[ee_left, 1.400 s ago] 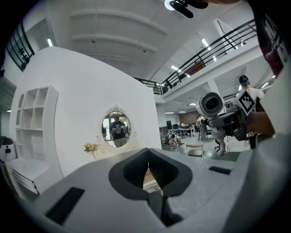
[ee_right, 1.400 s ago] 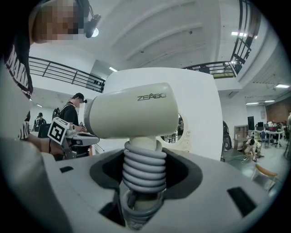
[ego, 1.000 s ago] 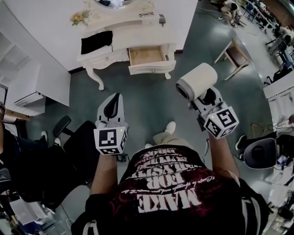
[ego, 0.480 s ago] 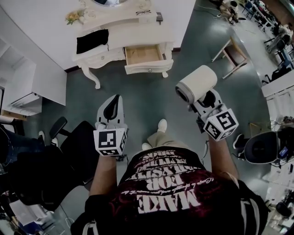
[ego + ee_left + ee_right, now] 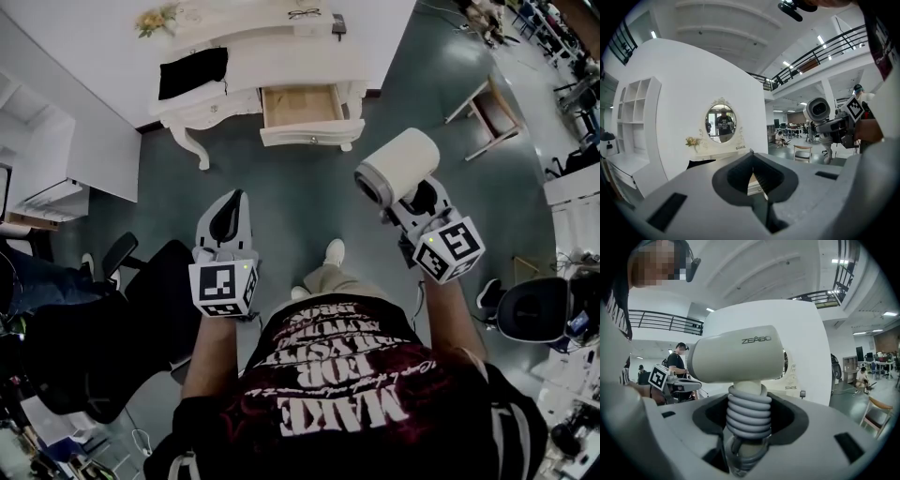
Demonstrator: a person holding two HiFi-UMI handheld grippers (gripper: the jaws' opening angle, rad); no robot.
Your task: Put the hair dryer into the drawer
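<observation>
**Inspector:** Two tools to report. The right gripper (image 5: pixel 746 401) has its jaws clamped on the handle of the hair dryer (image 5: pixel 398 169). The handle is ribbed with wound grey cord (image 5: pixel 749 416) where the jaws meet it.

**Clerk:** And the other?

**Inspector:** The left gripper (image 5: pixel 751 154) has its jaws brought together at the tips, with nothing between them. It is held level with the right one, to the left of the person's shoe (image 5: pixel 333 251).

**Clerk:** Position of the dryer?

**Inspector:** In the air above the grey-green floor (image 5: pixel 281 187), cream barrel lying crosswise over the gripper. Its round, dark-ringed end is turned toward the left gripper. Lettering shows on the barrel's side in the right gripper view.

**Clerk:** The drawer?

**Inspector:** The drawer (image 5: pixel 300 105) stands pulled out of the white dressing table (image 5: pixel 281 66), its wooden inside showing bare. It lies ahead of both grippers, well apart from the dryer.

**Clerk:** Anything else noted?

**Inspector:** A black cloth (image 5: pixel 192 72) on the table's left part, glasses (image 5: pixel 303 13) and flowers (image 5: pixel 155 19) along its back. An oval mirror (image 5: pixel 720 123) above. A wooden stool (image 5: pixel 487 108) to the right, a black office chair (image 5: pixel 141 300) beside the left arm.
</observation>
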